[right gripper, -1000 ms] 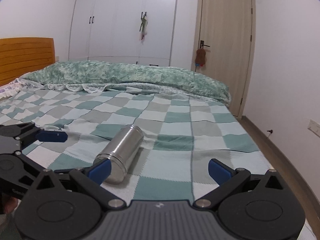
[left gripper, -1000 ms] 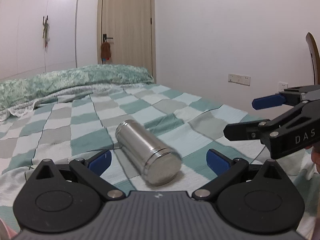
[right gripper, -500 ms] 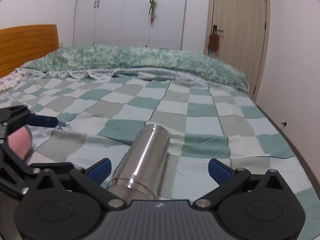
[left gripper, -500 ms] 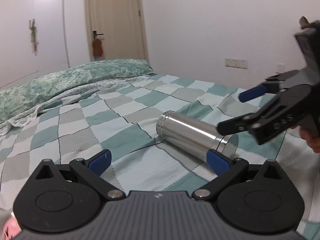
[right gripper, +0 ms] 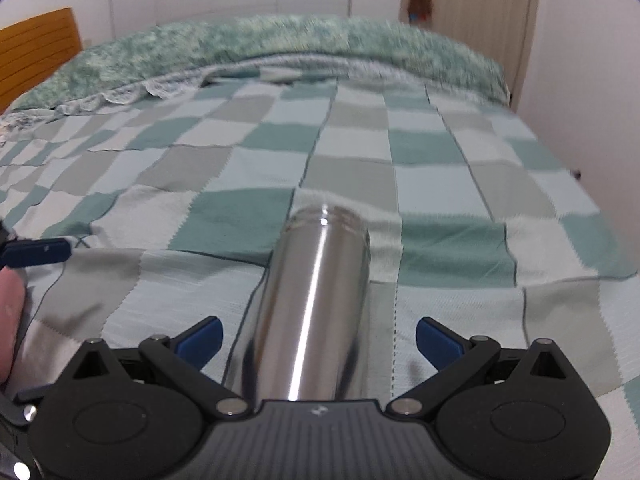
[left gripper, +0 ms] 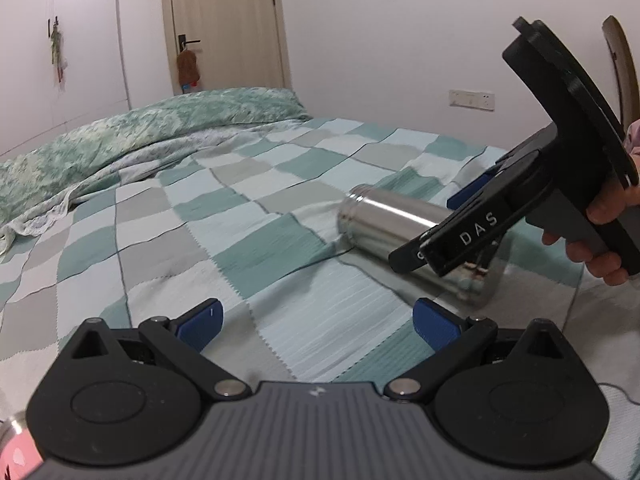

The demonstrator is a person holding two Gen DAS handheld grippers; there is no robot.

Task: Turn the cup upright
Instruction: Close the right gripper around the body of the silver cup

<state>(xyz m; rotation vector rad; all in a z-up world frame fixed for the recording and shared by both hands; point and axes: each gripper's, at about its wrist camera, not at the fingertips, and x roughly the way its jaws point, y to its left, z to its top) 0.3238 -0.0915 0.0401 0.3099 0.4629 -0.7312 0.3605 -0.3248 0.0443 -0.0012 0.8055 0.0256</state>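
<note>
Your steel cup [right gripper: 316, 300] lies on its side on the checked bedspread [right gripper: 460, 184], its threaded mouth turned toward the green quilt [right gripper: 280, 44] heaped along the head of the bed. Your right gripper [right gripper: 318, 336] straddles the cup's closed end from above, one blue pad [right gripper: 202, 338] on each side of the barrel with a gap of blanket showing between pad and metal, so the fingers are spread wide and grasp nothing. From your left wrist camera, the cup [left gripper: 384, 220] sits ahead and to the right, partly covered by the right gripper's black body. Your left gripper [left gripper: 316, 320] hovers short of the cup, well apart from it, fingers released and spread over bare bedspread [left gripper: 200, 220]
</note>
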